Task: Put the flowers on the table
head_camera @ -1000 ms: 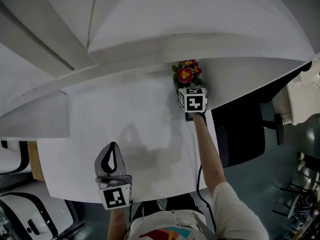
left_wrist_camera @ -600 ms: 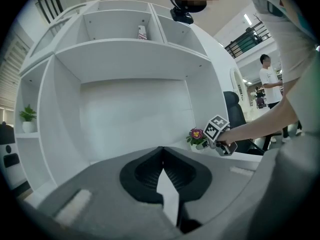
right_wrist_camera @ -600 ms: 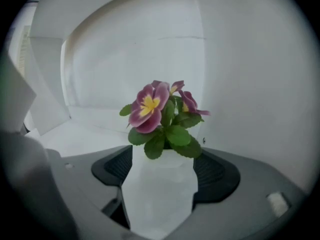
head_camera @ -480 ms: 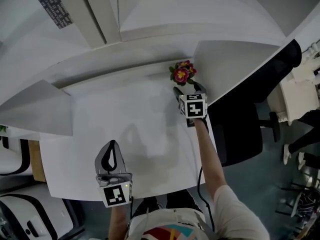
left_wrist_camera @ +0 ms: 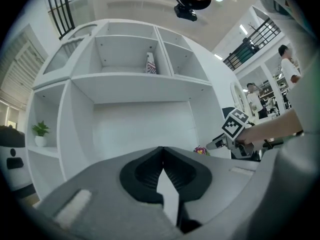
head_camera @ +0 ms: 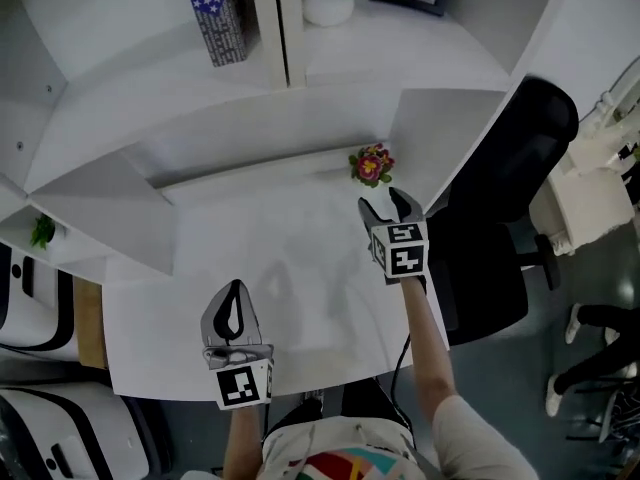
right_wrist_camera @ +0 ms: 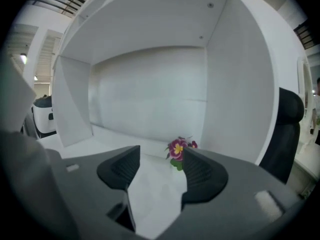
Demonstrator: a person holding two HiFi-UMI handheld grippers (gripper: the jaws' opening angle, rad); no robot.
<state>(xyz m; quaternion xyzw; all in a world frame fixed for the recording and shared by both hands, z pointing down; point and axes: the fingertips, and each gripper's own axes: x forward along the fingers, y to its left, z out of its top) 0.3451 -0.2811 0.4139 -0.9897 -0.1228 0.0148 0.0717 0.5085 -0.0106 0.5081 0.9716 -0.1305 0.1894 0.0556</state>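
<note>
Though its dark ribbed jaws were drawing together, the right gripper [right_wrist_camera: 160, 158] had nothing between them. It had backed off from the small bunch of magenta and yellow flowers [head_camera: 372, 164], which it was up against a second before. The bunch stood alone at the back of the white table [head_camera: 270, 258], close to the wall, so the placing looked done. The left gripper [head_camera: 233, 290] hung closed and empty near the front edge. Whether the flowers sat in a pot I couldn't tell, because the right jaw hid their base.

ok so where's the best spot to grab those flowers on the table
Probably low on the flowers, at the green part under the blooms. Come from the open front of the table: they stand upright near the back wall, side panel on their right.
</note>
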